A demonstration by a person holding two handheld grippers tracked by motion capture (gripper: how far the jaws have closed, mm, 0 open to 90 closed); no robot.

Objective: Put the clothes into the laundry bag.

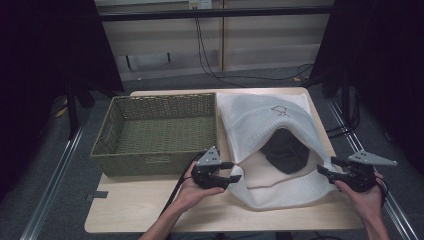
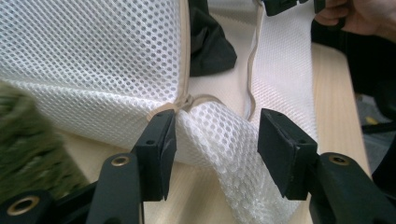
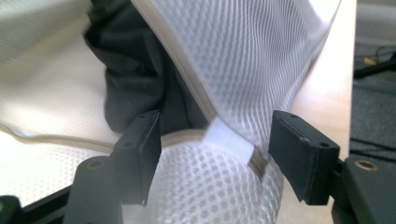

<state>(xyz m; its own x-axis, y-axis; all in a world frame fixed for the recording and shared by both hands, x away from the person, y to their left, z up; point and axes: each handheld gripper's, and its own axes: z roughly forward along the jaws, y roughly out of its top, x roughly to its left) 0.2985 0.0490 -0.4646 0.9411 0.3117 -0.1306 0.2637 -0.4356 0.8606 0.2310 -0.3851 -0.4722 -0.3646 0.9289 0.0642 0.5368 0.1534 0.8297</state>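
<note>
Both grippers — left gripper [image 1: 235,176] and right gripper [image 1: 326,166] — sit wide open astride opposite corners of the white mesh laundry bag's [image 1: 272,117] mouth (gripping nothing yet), seemingly to spread it around the dark garment [image 1: 284,150] on the surface [image 1: 150,205].

The desk [image 1: 150,210] has a light wood top with rounded corners and stands on a grey floor [image 1: 60,170]. Metal rails [image 1: 52,182] run along the floor at left and right. Black curtains [image 1: 45,50] hang on both sides. The far wall [image 1: 270,45] is pale panelling; black cables [image 1: 210,60] hang down it to the floor.
</note>
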